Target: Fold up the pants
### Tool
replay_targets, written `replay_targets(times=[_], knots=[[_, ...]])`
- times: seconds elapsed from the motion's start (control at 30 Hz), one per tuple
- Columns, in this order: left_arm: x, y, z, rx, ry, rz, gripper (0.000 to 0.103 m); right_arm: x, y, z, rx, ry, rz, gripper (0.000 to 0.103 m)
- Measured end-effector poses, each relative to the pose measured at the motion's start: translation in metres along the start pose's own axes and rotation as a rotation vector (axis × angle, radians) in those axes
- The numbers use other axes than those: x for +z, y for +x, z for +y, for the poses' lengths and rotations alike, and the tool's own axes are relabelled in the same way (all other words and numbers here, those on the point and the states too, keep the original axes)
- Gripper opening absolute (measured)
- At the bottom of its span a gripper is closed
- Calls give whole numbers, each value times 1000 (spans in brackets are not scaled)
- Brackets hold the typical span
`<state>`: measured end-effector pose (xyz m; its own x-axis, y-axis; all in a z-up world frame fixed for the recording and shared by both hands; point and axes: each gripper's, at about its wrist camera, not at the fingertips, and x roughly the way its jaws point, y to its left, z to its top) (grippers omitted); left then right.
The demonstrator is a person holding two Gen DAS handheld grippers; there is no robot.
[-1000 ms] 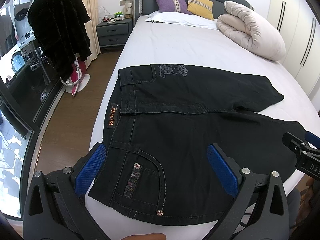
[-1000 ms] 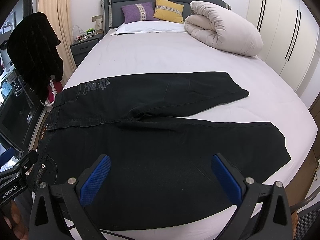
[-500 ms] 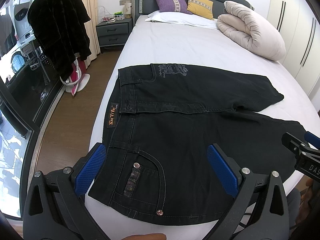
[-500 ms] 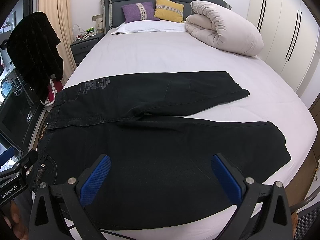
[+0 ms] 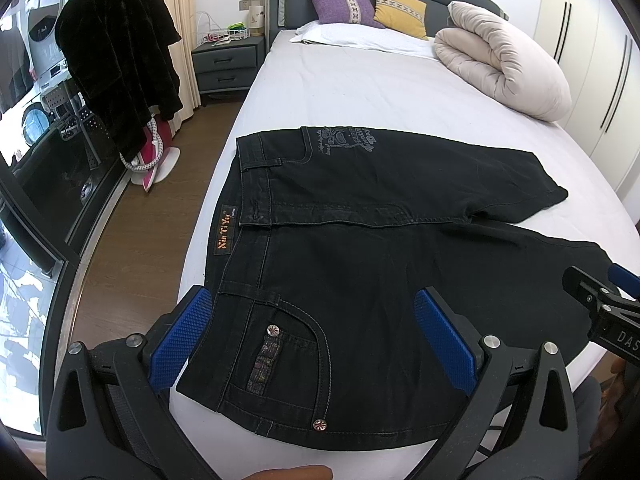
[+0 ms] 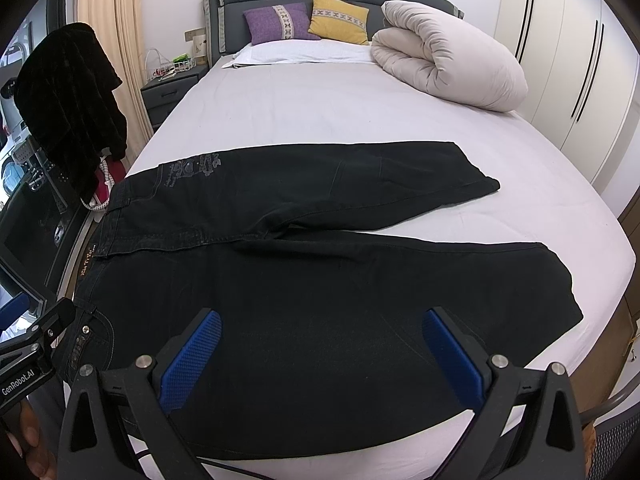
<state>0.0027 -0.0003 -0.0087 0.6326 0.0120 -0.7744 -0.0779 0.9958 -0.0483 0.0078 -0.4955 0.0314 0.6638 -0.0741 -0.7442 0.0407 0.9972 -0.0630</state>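
Observation:
Black jeans (image 5: pixel 360 248) lie flat across the near part of the bed, waistband at the left edge, both legs stretching right. The right wrist view shows the same jeans (image 6: pixel 320 280), with the far leg angled away and the near leg along the front edge. My left gripper (image 5: pixel 312 332) hovers open over the near hip pocket, nothing between its blue pads. My right gripper (image 6: pixel 320 348) hangs open above the near leg's thigh, also holding nothing. Each gripper's tip shows at the edge of the other's view.
The white-sheeted bed (image 5: pixel 360 92) carries a rolled beige duvet (image 5: pixel 508 68) and purple and yellow pillows (image 6: pixel 308 20) at the head. A dark garment (image 5: pixel 120 64) hangs on a rack left of the bed, by a grey nightstand (image 5: pixel 226 64). Wardrobe doors (image 6: pixel 580 72) line the right.

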Motion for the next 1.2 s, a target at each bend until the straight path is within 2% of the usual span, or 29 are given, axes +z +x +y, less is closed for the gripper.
replay_targets(times=[1.2], knots=[[-3, 6, -1, -1, 6, 1, 103, -3, 1, 3, 1, -3, 7, 103]])
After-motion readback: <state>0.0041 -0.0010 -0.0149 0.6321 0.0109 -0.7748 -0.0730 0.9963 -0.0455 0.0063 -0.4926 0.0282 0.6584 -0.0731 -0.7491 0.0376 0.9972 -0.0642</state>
